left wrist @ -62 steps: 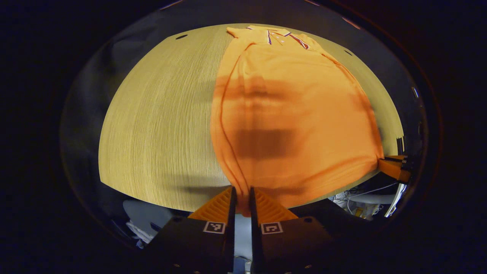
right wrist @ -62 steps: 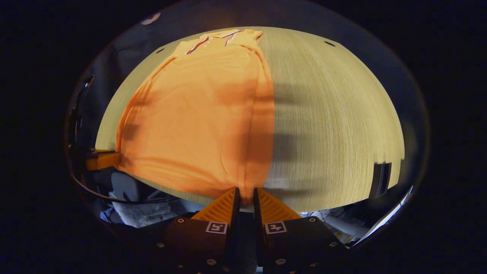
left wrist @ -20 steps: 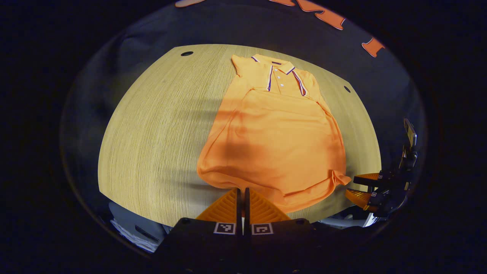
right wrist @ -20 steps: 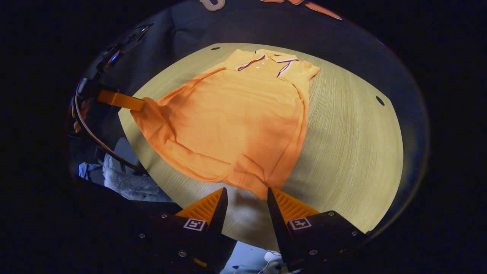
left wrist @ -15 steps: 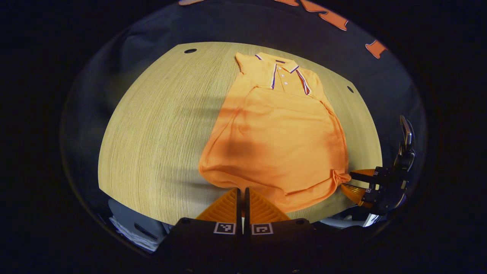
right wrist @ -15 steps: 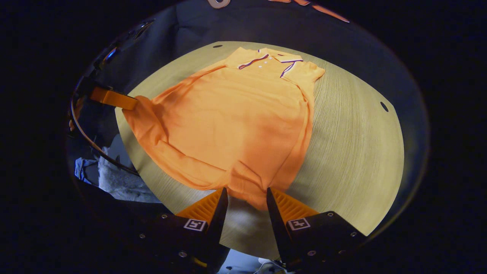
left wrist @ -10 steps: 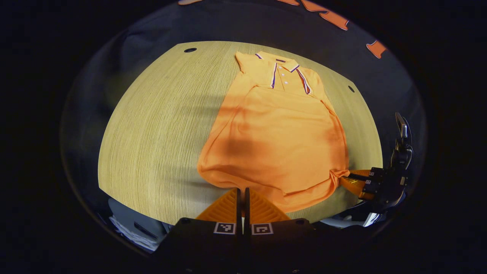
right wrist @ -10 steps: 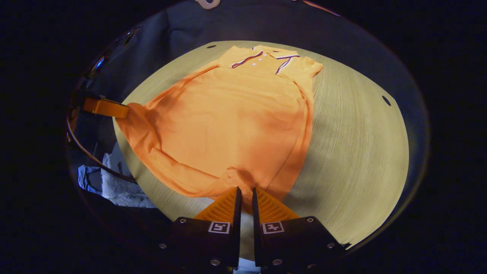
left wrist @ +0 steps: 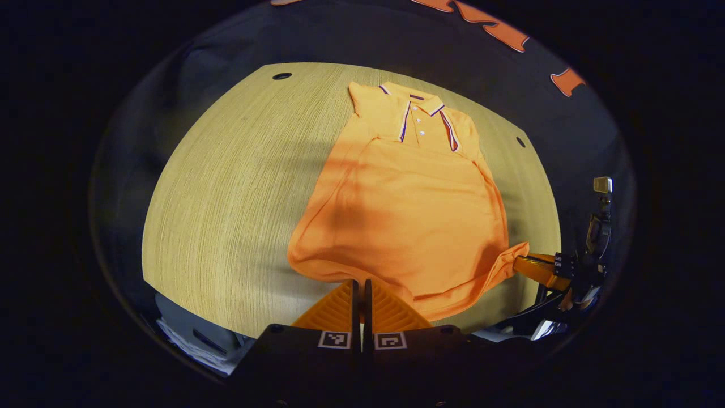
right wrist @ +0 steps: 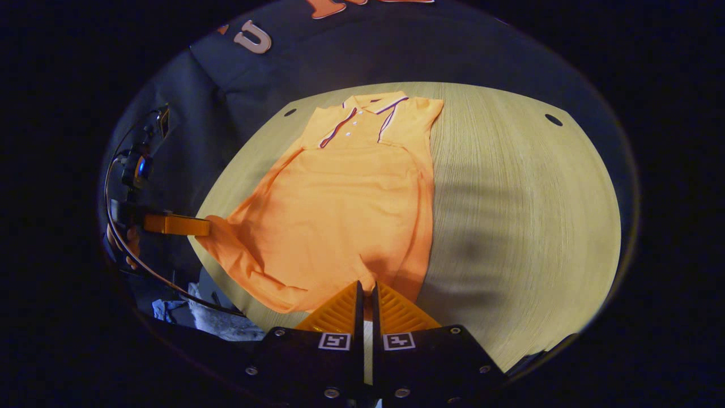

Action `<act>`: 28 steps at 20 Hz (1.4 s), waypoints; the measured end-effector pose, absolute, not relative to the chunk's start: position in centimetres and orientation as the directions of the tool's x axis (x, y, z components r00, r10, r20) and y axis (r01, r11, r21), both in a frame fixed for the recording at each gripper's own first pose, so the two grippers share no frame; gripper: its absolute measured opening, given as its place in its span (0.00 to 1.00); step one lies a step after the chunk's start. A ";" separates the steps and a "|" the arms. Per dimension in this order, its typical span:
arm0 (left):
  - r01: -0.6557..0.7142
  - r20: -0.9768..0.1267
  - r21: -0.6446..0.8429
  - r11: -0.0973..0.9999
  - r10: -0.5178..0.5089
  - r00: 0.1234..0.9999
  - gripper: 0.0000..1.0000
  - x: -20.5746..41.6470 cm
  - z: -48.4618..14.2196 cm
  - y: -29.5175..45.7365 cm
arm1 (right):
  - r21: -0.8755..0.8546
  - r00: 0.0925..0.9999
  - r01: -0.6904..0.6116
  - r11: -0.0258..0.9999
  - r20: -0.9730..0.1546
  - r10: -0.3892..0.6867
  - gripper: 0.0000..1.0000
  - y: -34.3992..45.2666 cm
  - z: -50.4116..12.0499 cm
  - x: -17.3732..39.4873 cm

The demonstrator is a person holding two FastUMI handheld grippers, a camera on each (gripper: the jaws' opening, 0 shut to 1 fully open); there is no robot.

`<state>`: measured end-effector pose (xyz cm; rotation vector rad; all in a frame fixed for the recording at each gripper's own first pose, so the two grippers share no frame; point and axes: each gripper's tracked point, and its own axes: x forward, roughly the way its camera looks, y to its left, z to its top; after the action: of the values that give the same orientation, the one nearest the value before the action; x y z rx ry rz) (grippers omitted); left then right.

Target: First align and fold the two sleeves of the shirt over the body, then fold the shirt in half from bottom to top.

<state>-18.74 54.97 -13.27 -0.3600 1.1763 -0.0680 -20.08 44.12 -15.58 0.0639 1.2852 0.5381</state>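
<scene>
An orange polo shirt [left wrist: 408, 204] lies collar-far on the wooden table [left wrist: 226, 181], both sleeves folded in over the body. My left gripper [left wrist: 360, 283] is shut on the hem's near left corner. Off to the right, my right gripper [left wrist: 518, 263] pinches the hem's other corner, which is raised off the table. In the right gripper view, the right gripper [right wrist: 366, 286] is shut on the shirt's [right wrist: 340, 209] hem, and the left gripper [right wrist: 207, 225] holds the far corner, pulled out to the left.
Small dark holes [left wrist: 281, 76] [right wrist: 553, 119] mark the table's far corners. Bare wood [right wrist: 521, 198] stretches to the right of the shirt. Beyond the near table edge lie pale cloth and clutter [right wrist: 209, 323]. A hand [right wrist: 122, 243] holds the left gripper.
The right gripper, open around the hem corner a second ago, has shut on it. Both grippers have since raised the hem, and the right gripper view has swung left.
</scene>
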 end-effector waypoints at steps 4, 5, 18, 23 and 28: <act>-0.132 -0.876 -0.311 0.941 -0.230 0.423 0.01 -15.9 -11.5 55.4 | 0.336 0.230 -0.348 0.875 -0.875 0.427 0.07 43.6 -13.4 -17.0; -0.130 -0.873 -0.317 0.940 -0.235 0.428 0.01 -15.2 -11.1 55.4 | 0.347 0.222 -0.352 0.869 -0.871 0.438 0.07 43.8 -13.0 -16.5; 0.014 -0.809 -0.428 0.903 -0.391 0.439 0.01 -0.9 -6.9 57.8 | 0.219 0.408 -0.234 0.947 -0.862 0.300 0.07 43.1 -9.5 -4.4; 0.045 -0.802 -0.425 0.904 -0.399 0.444 0.01 5.1 -6.4 58.4 | 0.175 0.438 -0.231 0.957 -0.860 0.263 0.07 43.6 -9.6 0.8; 0.062 -0.799 -0.399 0.915 -0.380 0.466 0.01 9.9 -6.2 59.0 | 0.179 0.439 -0.227 0.957 -0.859 0.265 0.07 44.3 -10.4 4.7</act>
<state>9.93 58.96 -6.17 -0.3366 1.0561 -0.2775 4.66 44.29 -10.44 0.0387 1.0740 0.3059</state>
